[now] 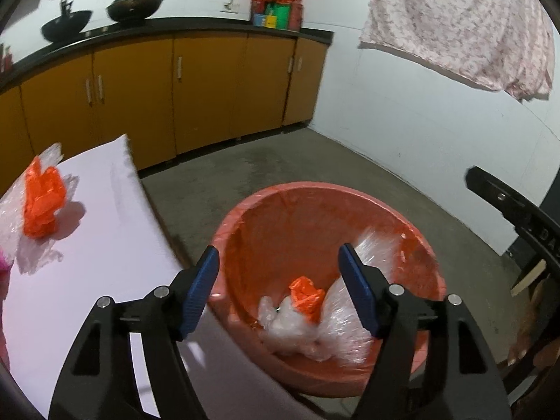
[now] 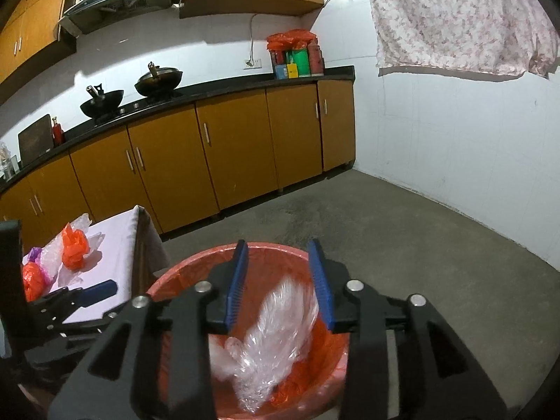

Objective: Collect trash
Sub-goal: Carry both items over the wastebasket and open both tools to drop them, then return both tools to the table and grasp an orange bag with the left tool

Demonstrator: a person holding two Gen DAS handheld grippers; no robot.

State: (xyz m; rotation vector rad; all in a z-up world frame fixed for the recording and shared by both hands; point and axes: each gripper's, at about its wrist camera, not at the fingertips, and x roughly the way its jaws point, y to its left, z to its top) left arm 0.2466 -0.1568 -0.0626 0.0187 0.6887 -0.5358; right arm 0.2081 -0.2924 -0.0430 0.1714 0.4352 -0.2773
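A red bin (image 1: 245, 224) lined with a red bag stands on the floor beside the white table (image 1: 105, 245). Inside lie clear plastic wrap (image 1: 336, 325) and an orange bag scrap (image 1: 304, 294). My left gripper (image 1: 280, 280) is open and empty above the bin's near rim. My right gripper (image 2: 280, 280) is open above the bin (image 2: 182, 273), with a clear plastic bag (image 2: 273, 336) blurred just below its fingers, not held. On the table lie an orange bag (image 1: 42, 196) on clear wrap (image 1: 10, 220); they also show in the right wrist view (image 2: 73, 248).
Orange kitchen cabinets (image 2: 210, 147) under a black counter with two woks (image 2: 159, 78) run along the back. A white wall with a hanging floral cloth (image 2: 455, 17) is at right. Grey concrete floor (image 2: 402, 231) surrounds the bin. A dark chair part (image 1: 518, 210) is at right.
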